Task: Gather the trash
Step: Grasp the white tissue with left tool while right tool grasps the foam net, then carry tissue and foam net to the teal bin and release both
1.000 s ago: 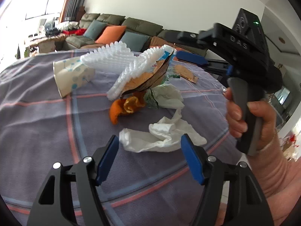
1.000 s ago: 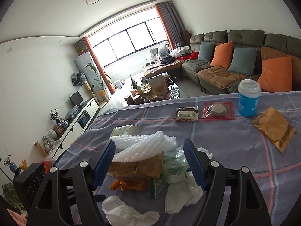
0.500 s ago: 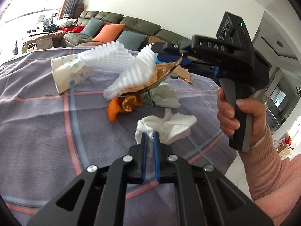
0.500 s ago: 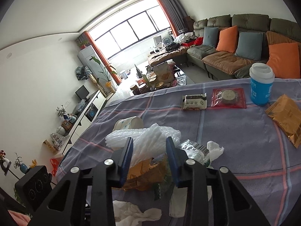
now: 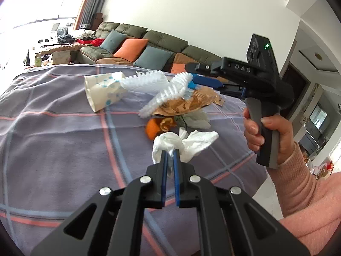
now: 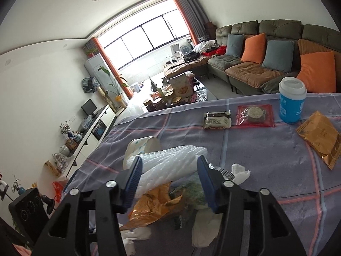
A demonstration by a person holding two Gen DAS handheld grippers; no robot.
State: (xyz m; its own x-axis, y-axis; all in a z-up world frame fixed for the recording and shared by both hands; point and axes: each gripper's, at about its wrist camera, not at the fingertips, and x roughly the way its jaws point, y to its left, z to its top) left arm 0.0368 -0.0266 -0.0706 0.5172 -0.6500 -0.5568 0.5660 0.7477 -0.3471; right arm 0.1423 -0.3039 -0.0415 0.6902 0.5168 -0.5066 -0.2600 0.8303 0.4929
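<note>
So the crumpled white tissue is pinched between the blue pads of the left gripper, jaws nearly pressed together, most of the wad bunched just past the tips above the checked tablecloth. The right gripper has just been opened again, and its fingers are spread on either side of the white foam netting, which is sat on the trash pile with the gold wrapper underneath; contact with the pads can't really be told.
</note>
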